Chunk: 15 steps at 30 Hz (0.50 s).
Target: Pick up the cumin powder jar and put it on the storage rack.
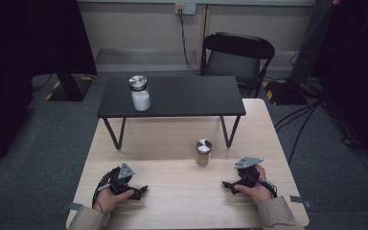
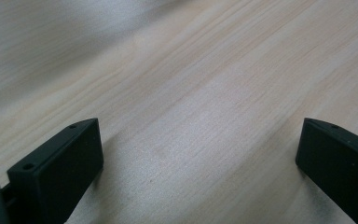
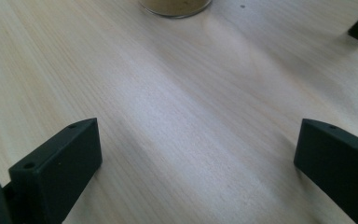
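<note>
The small jar [image 1: 203, 152] with tan content stands upright on the wooden table [image 1: 172, 201], ahead of the right gripper [image 1: 230, 186] and apart from its wide-open jaws; its base [image 3: 175, 7] shows beyond them. The left gripper [image 1: 141, 191] rests low, with its 2 jaws also wide and nothing between them.

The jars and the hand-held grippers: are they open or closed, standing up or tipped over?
Tan jar: upright on the wooden table, silver lid on, untouched.
White jar: upright on the black shelf, silver lid on, untouched.
Left hand-held gripper: open, holding nothing, low over the wooden table.
Right hand-held gripper: open, holding nothing, pointing toward the tan jar.
Chair: upright behind the black shelf.
</note>
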### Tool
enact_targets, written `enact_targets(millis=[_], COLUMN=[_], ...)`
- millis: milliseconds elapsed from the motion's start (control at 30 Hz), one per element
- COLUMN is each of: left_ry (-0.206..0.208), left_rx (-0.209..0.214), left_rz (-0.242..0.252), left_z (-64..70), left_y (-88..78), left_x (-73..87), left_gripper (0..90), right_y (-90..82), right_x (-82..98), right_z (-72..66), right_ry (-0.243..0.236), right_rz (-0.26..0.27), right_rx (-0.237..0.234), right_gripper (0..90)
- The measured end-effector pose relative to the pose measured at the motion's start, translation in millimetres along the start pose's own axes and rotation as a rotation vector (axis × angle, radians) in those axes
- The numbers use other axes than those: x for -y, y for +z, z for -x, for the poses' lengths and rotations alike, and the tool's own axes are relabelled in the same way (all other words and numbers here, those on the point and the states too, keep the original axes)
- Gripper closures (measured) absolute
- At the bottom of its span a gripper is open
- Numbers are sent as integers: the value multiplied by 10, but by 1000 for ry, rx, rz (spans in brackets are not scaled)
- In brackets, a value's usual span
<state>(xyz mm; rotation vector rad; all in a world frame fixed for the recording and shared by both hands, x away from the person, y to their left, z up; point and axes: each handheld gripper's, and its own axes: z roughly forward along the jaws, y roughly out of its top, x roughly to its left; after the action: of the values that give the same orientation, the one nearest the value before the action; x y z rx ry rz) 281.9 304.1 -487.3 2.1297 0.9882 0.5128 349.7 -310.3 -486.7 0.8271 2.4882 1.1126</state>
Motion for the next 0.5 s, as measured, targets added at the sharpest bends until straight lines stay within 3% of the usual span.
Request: enact_targets(millis=[200,500], left_ry=[0,0], left_rx=[0,0], left_rz=[0,0], left_z=[0,0], left_y=[0,0], left_x=[0,0], left_gripper=[0,0], right_y=[-7,86], right_x=[-74,-270], right_z=[-8,-27], right_ry=[-4,-19], right_rz=[42,57], right_rx=[-24,-45], right_gripper=[8,7])
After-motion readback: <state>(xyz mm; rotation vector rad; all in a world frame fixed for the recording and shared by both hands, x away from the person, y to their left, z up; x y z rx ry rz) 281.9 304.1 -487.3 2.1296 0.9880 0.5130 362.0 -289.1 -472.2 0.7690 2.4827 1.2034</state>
